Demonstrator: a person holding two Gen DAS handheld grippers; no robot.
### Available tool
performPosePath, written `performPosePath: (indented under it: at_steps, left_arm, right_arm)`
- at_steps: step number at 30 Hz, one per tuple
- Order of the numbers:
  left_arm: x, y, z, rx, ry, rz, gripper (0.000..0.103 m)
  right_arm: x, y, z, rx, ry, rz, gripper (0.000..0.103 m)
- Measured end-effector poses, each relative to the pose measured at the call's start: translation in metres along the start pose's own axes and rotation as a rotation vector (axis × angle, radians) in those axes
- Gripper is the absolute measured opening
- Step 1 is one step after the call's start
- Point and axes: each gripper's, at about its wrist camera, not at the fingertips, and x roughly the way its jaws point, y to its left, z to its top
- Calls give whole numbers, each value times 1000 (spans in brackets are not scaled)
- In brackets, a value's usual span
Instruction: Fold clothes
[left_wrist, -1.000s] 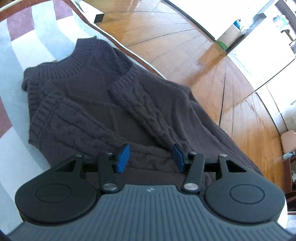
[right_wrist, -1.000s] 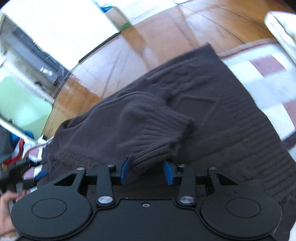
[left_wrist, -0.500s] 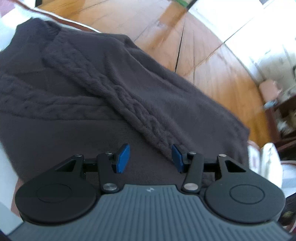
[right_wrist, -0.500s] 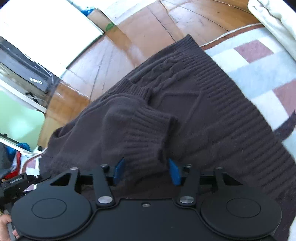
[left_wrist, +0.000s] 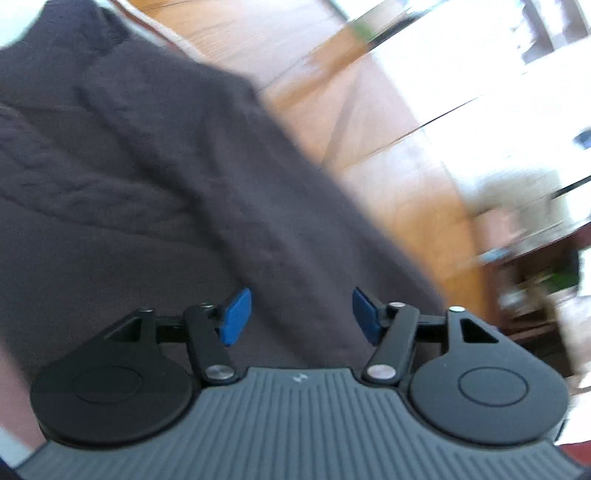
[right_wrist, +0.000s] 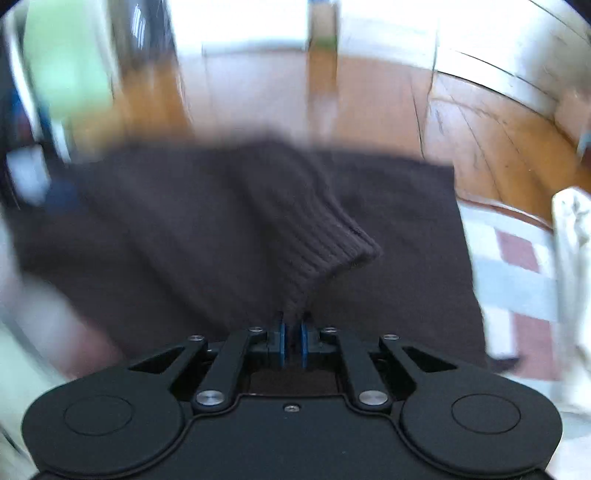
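A dark brown cable-knit sweater (right_wrist: 184, 236) lies spread across a rug (right_wrist: 517, 280) checked in pale blue, white and dull red, and it fills the middle of both wrist views. The right claw (right_wrist: 292, 345) has its two blue pads pressed together on the ribbed cuff (right_wrist: 325, 243) of one sleeve, pinching it at the corner nearest the camera. From that pinch the sleeve runs up and away to the left, rising off the body of the sweater, so its long axis slants from the claw toward the far left of the garment. The left claw (left_wrist: 301, 314) holds nothing; its blue pads stand well apart, hovering just over the sweater's body close to its edge nearest the wooden floor, with a cable-knit band running away from it toward the upper left. Of the two, the right claw is the one joined to the sweater, so any folding of the sleeve across the body would, by my judgement, turn on where that hand carries the cuff. Both views are smeared by motion, so fine detail is lost. Beyond the sweater lies a glossy wooden floor (right_wrist: 498, 140) with bright white shapes behind it. A cream-coloured cloth (right_wrist: 572, 266) sits to the right of the sweater on the rug. Blurred furniture shows beyond the floor in the left view.
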Motion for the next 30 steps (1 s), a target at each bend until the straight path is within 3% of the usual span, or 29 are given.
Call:
performPosePath:
  at_steps: [1,2,4,5,9,14,16,18,19,20,22,26,27,28,30]
  left_arm:
    - [7,-4,-4,54,21,98,60]
    - [7,-9,-7,87,9,110,63]
    - [3,-19,-9,123,-18,82,63]
    - [1,-21,-8,118,-36,57,64]
    - [3,-21,-3,67,-73,6,71]
    - [29,2,7,-115,-55,-107,75]
    - [31,1,13,-115,-72,-103,78]
    - [29,-10,13,-47,-96,-49,76]
    - [28,-15,12,-10,-108,-20,70]
    - [27,-21,12,27,-120,8,42]
    - [24,-32,11,101,-144,66,13]
    - [-3,-45,13,138,-255,102,8]
    - [-13,-47,13,137,-288,103,8]
    - [-23,-53,8,171,-342,161,8]
    - [-45,-67,-3,254,-458,300,7]
  right_arm:
    - [-4,3,-3,-13,3,34,13]
    - [-13,5,-3,-13,-22,72,16]
    - [-22,6,2,-19,-68,93,37]
    - [-25,6,6,-23,-90,95,56]
    - [-23,0,15,-15,-102,98,58]
    - [-11,-18,11,126,-53,137,58]
    - [-4,-23,6,163,-24,138,58]
    - [2,-30,1,212,5,125,58]
    - [5,-32,-2,225,15,103,58]
    - [7,-32,-6,226,21,68,61]
    - [11,-31,-13,209,15,37,63]
    - [7,-37,-17,239,-47,101,63]
    - [3,-39,-16,252,-73,125,57]
    - [2,-40,-14,250,-77,118,51]
    - [1,-39,-9,223,-52,61,26]
